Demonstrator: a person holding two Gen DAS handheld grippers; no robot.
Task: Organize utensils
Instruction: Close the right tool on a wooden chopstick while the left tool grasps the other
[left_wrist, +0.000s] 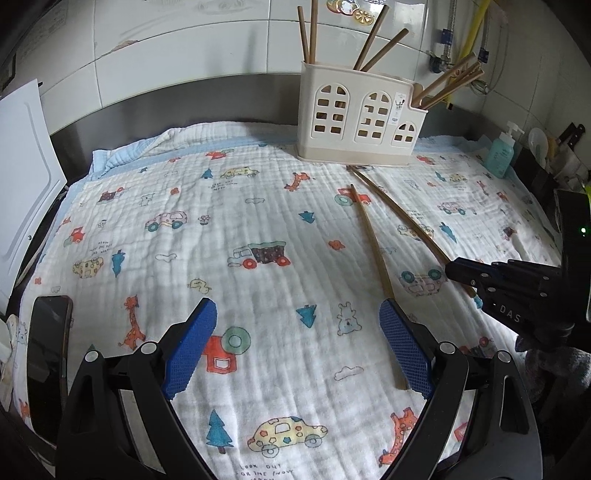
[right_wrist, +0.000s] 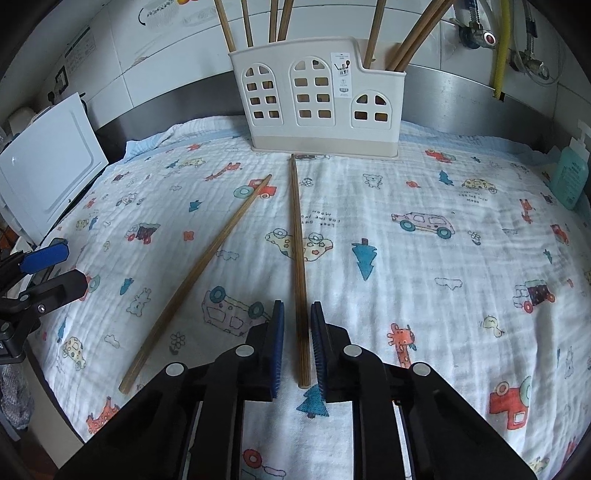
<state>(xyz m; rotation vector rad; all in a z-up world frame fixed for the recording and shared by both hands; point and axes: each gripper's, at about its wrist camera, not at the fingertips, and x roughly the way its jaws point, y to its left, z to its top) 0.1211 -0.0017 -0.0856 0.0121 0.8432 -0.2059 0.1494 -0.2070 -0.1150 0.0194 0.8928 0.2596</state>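
Straddling the near end of one chopstick (right_wrist: 299, 280), the right gripper (right_wrist: 297, 347) is nearly closed, slim gaps remaining beside each pad. A second chopstick (right_wrist: 199, 280) lies at ten o'clock. The holder (right_wrist: 317, 107) stands at twelve o'clock. The left gripper (left_wrist: 299, 343) is held wide open, empty.

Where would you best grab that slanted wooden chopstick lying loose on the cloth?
Take the slanted brown wooden chopstick near its near end, from straight above, jaws across its width. It lies flat on the printed cloth, so a side approach likely fails, and there it is farthest from the straight wooden chopstick.
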